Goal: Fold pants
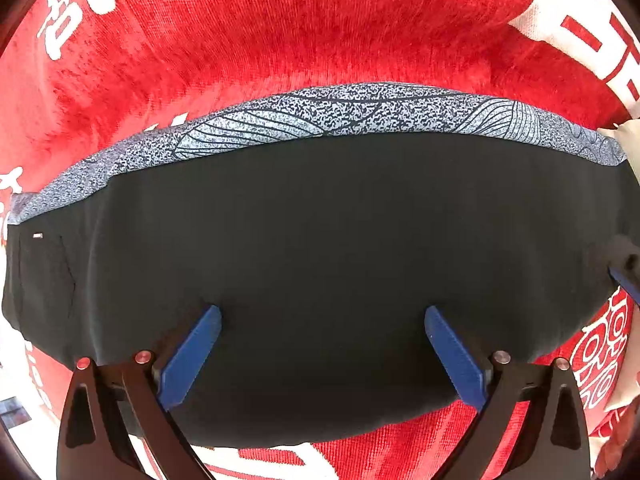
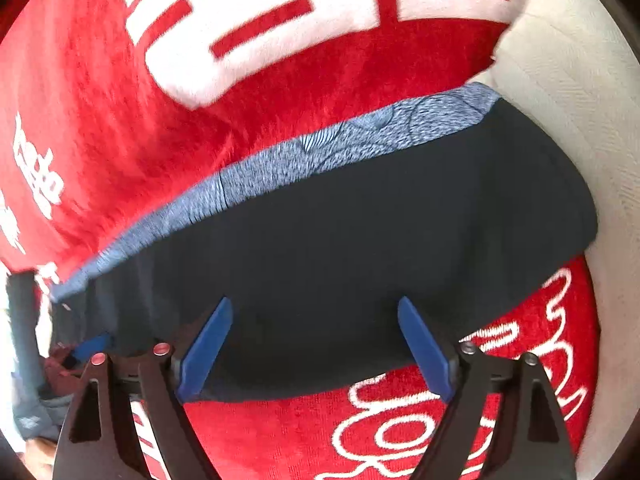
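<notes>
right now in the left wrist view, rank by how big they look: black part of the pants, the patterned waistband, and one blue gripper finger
1. Black part of the pants, filling most of the middle of the view.
2. Patterned waistband, a long narrow strip along its far edge.
3. Blue finger of the left gripper, though nearness to the camera enlarges it.

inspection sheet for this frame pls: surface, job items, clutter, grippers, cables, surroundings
Surface: red plush blanket with white lettering, fully under the garment.
Job's things: black pants with a blue-grey patterned waistband, lying flat in a compact folded block, waistband on the far edge.
Clutter: dark garments heaped at the right view's lower left.
Grippers: left gripper open over the pants; right gripper open over the pants; neither holds cloth.
Cables: nothing seen.
Surroundings: cream woven fabric beyond the blanket's right edge.
</notes>
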Motion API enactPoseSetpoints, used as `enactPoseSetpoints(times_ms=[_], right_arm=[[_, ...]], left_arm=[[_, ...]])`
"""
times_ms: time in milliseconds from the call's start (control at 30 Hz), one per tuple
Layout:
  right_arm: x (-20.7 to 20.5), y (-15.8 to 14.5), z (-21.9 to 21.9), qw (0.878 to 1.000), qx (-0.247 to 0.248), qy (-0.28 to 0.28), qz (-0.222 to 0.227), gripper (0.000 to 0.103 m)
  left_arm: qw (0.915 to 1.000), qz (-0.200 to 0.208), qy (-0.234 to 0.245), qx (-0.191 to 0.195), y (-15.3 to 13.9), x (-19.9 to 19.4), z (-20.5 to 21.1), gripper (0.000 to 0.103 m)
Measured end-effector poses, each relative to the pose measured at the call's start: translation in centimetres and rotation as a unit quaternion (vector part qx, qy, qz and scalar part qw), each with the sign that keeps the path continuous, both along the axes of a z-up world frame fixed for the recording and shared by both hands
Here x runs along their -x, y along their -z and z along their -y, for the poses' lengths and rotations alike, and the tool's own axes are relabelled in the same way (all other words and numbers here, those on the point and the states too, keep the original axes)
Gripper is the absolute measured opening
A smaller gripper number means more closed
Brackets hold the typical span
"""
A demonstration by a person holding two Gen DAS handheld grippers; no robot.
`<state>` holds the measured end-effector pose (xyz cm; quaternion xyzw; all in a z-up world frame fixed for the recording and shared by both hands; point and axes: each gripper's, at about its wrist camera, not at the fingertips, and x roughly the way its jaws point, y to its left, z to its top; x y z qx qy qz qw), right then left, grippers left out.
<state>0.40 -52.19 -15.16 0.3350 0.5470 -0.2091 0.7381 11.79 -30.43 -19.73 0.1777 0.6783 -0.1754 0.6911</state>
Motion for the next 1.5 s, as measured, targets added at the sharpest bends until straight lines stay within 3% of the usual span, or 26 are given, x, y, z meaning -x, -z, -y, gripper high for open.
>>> enactPoseSetpoints(times_ms=[200, 333, 500, 633, 700, 800, 867, 967, 1100, 1200, 1300, 1500], right_arm=[[5.0, -2.0, 2.5, 0.993, -0.032, 0.100, 0.054, 0.087], [9.1, -1.6, 4.5, 0.975, -0.073, 0.188, 0.091, 0.087], [10.6, 0.7, 5.2, 0.959, -0.102, 0.234, 0.125, 0.071], [9.9, 2.4, 5.6, 0.953, -0.119, 0.233, 0.150, 0.065], [9.6, 2.8, 5.9, 0.950, -0.115, 0.237, 0.166, 0.065], [9.3, 2.6, 6.8, 0.943, -0.116, 0.247, 0.188, 0.065], [8.6, 2.7, 7.3, 0.942, -0.121, 0.245, 0.197, 0.065], [7.0, 2.5, 7.9, 0.947, -0.124, 0.221, 0.200, 0.064], [6.0, 2.7, 8.3, 0.956, -0.136, 0.193, 0.174, 0.021], [6.0, 3.1, 8.6, 0.956, -0.148, 0.180, 0.179, 0.020], [5.9, 2.9, 8.8, 0.951, -0.166, 0.174, 0.194, 0.016], [3.2, -2.5, 6.7, 0.962, -0.126, 0.086, 0.228, 0.015]], left_arm=[[0.9989, 0.036, 0.023, -0.017, -2.0, 1.1, 2.7, 0.102], [0.9977, 0.059, 0.033, 0.005, -4.1, 2.1, 3.9, 0.102], [0.9970, 0.070, 0.029, 0.016, -4.3, 2.0, 6.2, 0.102], [0.9970, 0.068, 0.033, 0.016, -3.9, 2.5, 7.8, 0.102], [0.9965, 0.072, 0.040, 0.016, -4.1, 2.8, 8.5, 0.090], [0.9957, 0.077, 0.047, 0.016, -4.5, 2.8, 9.2, 0.085], [0.9952, 0.084, 0.046, 0.017, -4.9, 2.3, 9.9, 0.070], [0.9944, 0.099, 0.036, 0.012, -5.3, 1.3, 10.9, 0.069], [0.9932, 0.117, 0.004, -0.003, -4.4, -0.2, 11.4, 0.069], [0.9954, 0.094, -0.014, -0.015, -2.0, -0.1, 11.2, 0.069], [0.9898, 0.140, 0.009, -0.023, -1.7, 1.8, 11.8, 0.068], [0.9872, 0.158, 0.018, -0.012, -1.7, 2.6, 11.7, 0.066]])
